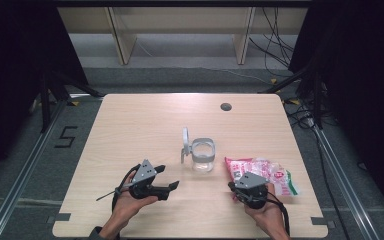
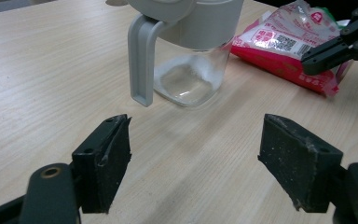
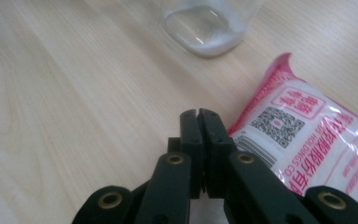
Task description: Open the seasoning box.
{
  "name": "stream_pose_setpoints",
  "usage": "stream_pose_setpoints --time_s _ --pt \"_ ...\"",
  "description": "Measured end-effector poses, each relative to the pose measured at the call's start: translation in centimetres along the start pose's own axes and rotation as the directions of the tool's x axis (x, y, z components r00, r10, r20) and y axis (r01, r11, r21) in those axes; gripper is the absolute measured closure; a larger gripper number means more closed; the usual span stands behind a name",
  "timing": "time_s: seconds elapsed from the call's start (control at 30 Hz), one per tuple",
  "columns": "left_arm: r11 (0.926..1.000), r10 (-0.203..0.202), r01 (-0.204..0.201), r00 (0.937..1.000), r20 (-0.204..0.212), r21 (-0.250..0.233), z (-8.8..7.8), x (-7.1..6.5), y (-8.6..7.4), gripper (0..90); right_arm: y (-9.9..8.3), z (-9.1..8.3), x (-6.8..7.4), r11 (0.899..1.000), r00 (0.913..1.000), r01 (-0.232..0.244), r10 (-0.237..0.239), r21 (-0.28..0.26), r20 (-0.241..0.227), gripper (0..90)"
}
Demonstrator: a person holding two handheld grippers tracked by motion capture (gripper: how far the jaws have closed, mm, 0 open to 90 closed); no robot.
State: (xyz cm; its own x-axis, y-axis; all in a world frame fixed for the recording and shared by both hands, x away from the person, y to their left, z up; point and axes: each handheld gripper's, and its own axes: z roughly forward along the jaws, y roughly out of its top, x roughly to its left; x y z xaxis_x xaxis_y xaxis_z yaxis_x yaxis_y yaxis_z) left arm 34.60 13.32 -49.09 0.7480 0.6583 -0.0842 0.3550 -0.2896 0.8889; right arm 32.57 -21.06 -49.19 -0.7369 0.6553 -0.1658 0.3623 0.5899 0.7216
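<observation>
A clear glass jar (image 1: 202, 155) with a grey rim stands mid-table, its hinged lid (image 1: 185, 140) flipped up on the left side. A little white powder rings its bottom (image 2: 191, 79). A pink and white plastic bag (image 1: 267, 172) lies flat to the jar's right. My left gripper (image 1: 169, 176) rests near the front left, jaws wide open and aimed at the jar (image 2: 196, 158), with nothing between them. My right gripper (image 1: 231, 185) is shut (image 3: 199, 114), low over the table at the bag's (image 3: 307, 135) left edge; nothing shows between its tips.
A grey cable grommet (image 1: 225, 106) sits near the table's far edge. Bare wood (image 1: 130, 130) stretches left of and behind the jar. Dark stands and cables flank the table on the floor.
</observation>
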Motion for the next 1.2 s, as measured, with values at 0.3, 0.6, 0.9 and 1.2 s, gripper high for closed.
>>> stream_pose_setpoints --time_s 0.3,0.6,0.9,1.2 --pt "0.9996 0.027 -0.027 0.9996 0.007 0.013 0.0 -0.1 0.0 23.8 -2.4 -2.5 -0.9 0.999 0.9989 -0.046 0.046 0.005 0.006 90.0" --pt "0.9994 0.029 -0.029 0.9995 0.008 0.016 0.0 -0.1 0.1 23.8 -4.6 -4.3 -2.2 0.994 0.9942 -0.103 0.103 0.026 0.032 89.7" --pt "0.9998 0.004 -0.004 1.0000 0.006 0.018 0.1 -0.4 0.0 23.7 -6.2 -8.1 -5.0 0.915 0.8933 -0.348 0.390 -0.206 0.223 52.3" --pt "0.9994 0.015 -0.015 0.9997 0.017 0.032 0.3 -0.7 0.0 23.8 -8.2 -7.0 -8.4 0.796 0.7535 -0.551 0.604 -0.250 0.261 31.1"
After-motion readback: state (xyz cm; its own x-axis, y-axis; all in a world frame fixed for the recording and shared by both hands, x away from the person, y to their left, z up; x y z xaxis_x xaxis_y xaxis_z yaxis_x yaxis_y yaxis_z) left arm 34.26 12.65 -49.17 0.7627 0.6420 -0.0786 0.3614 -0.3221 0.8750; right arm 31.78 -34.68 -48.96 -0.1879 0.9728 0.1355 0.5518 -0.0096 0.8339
